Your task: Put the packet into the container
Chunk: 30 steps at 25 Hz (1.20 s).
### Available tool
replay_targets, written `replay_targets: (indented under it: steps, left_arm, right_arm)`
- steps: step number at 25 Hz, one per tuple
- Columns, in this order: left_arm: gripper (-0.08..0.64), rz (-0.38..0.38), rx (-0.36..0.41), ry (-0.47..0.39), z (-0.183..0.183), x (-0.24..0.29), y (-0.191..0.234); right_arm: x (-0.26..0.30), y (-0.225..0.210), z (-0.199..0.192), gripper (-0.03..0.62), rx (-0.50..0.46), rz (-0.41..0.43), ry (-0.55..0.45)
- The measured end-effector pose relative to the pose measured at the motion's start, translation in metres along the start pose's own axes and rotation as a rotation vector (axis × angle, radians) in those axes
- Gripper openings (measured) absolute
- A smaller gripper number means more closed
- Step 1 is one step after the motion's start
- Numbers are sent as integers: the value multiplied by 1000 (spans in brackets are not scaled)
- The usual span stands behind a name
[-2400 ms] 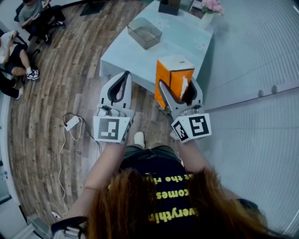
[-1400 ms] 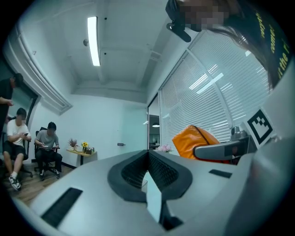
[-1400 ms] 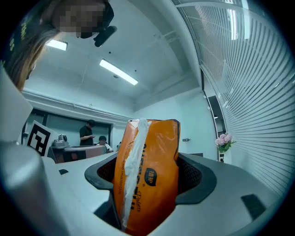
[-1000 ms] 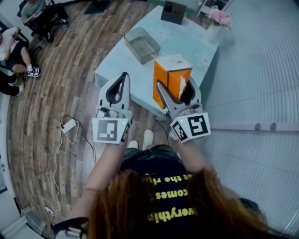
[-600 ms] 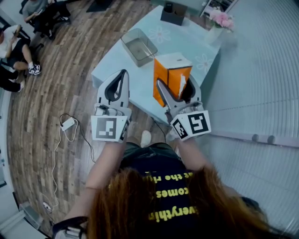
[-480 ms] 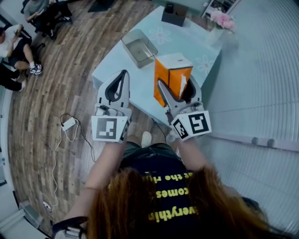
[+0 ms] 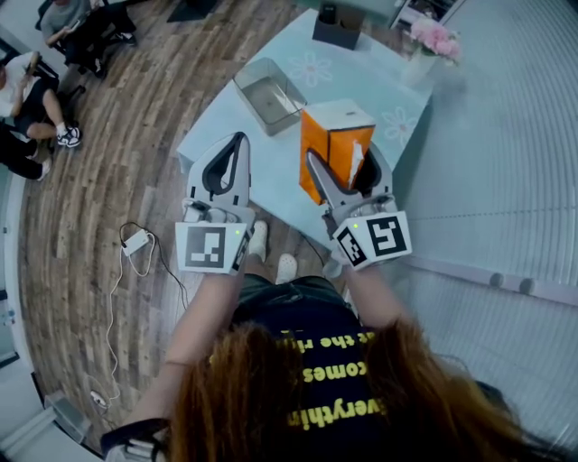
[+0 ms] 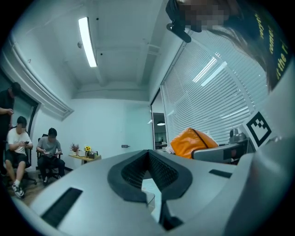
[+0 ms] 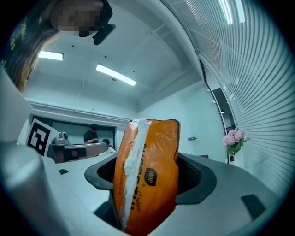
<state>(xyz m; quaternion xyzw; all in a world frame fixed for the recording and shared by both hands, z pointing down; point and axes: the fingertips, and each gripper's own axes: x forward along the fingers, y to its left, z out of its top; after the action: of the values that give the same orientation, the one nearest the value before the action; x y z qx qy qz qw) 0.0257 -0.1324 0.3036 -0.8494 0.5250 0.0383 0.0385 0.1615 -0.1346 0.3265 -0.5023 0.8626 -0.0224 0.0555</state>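
over the near edge of a pale blue table (image 7: 361,86), seen from the head view, the person holds both grippers out in front. on the table's left edge sits the clear container (image 7: 268,90), empty as far as can be seen, its long side running along that edge. a dark box (image 7: 336,23) and pink flowers (image 7: 435,38) stand at the far end, well apart from it.

the orange packet (image 7: 336,144) is off the table, standing upright with its long axis up and down and a white strip down its front. the right gripper (image 7: 347,173) is clenched on its lower part, and the right gripper view shows both jaws pressed against the packet's sides. the left gripper (image 7: 238,144) is drawn closed with nothing between its jaws, level with the right one and just beside it.

the container lies ahead and to the left of the packet. the empty left gripper is on the nearer side, but the packet rides in the right, so the move probably calls for carrying it forward and leftward across the table, then lowering it in.
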Motion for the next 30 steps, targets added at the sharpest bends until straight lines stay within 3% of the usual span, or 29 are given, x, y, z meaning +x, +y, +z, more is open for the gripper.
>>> replay_targets:
  steps: [10,23,30]
  left_arm:
    - [2,-20,-14,-1,3,48,47]
    - [2,-117,-39,-48,1,94,105]
    - [2,-114,-40,-40,-5,108,133]
  right_arm:
    - [53,-9,8,356,-29,-53,-12]
    - [124,-8,13,357,-55,-120,-25]
    - [154,-6,7,357,-50,-127,-25]
